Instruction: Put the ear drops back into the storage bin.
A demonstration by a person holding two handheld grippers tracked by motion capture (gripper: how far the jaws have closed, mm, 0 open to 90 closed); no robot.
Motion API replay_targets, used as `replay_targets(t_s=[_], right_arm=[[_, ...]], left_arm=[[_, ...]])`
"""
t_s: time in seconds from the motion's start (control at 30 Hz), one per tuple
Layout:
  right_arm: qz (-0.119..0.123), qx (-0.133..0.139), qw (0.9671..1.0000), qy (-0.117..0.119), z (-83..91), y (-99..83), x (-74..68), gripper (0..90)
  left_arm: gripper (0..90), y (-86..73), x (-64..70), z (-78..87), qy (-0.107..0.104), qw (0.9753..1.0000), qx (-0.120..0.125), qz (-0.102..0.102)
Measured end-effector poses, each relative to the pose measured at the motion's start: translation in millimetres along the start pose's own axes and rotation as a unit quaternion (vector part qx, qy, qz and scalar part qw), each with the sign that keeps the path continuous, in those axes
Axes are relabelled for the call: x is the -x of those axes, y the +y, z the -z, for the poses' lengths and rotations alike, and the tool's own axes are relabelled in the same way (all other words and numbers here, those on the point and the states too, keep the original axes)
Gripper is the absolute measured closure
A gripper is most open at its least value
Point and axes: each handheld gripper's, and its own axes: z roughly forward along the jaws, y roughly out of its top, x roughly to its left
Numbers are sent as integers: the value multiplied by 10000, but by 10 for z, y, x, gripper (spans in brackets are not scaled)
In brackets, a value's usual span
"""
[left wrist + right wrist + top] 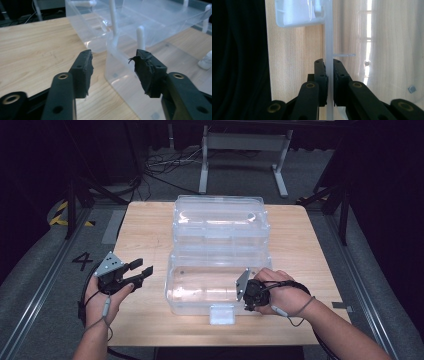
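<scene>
The right gripper (330, 82) pinches the near wall of the clear box (200, 290), jaws shut on the thin plastic just beside the front latch (222, 314). The left gripper (113, 72) hangs open, the box's left corner ahead of it and slightly to its right, not touching. To do this well, I judge the right should hold steady while the left steadies that corner. The box lies on the table (145, 235), long axis left to right, its opened lid (218, 220) lying flat beyond it.
</scene>
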Motion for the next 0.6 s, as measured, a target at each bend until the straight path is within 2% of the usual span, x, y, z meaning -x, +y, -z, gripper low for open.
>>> replay_targets(t_s=[0.17, 0.2, 0.27, 0.3, 0.37, 0.4, 0.43, 0.53, 0.6], right_arm=[[-56, 61, 10000, 2, 1, -14, 0, 840], [-64, 77, 9999, 19, 2, -19, 1, 839], [-88, 113, 9999, 21, 3, -30, 2, 838], [-74, 132, 9999, 23, 3, -34, 6, 838], [-87, 152, 9998, 16, 2, -38, 4, 838], [-92, 138, 9999, 18, 4, -37, 5, 838], [-92, 138, 9999, 18, 4, -37, 5, 838], [-126, 140, 9998, 25, 3, -35, 7, 837], [-142, 145, 9998, 46, 5, -38, 9, 837]], left_arm=[[468, 172, 18, -23, -188, 9998, -20, 36], [466, 205, 27, -36, -269, 9996, -9, 46], [442, 270, 48, -65, -526, 9984, -115, 199], [444, 304, 65, -91, -681, 9975, -36, 186], [440, 326, 79, -104, -729, 9972, -22, 154], [439, 398, 126, -159, -795, 9968, -77, 39], [438, 398, 126, -159, -795, 9968, -77, 39], [431, 486, 175, -232, -821, 9964, -106, -171], [428, 526, 197, -270, -844, 9961, -101, -232]])
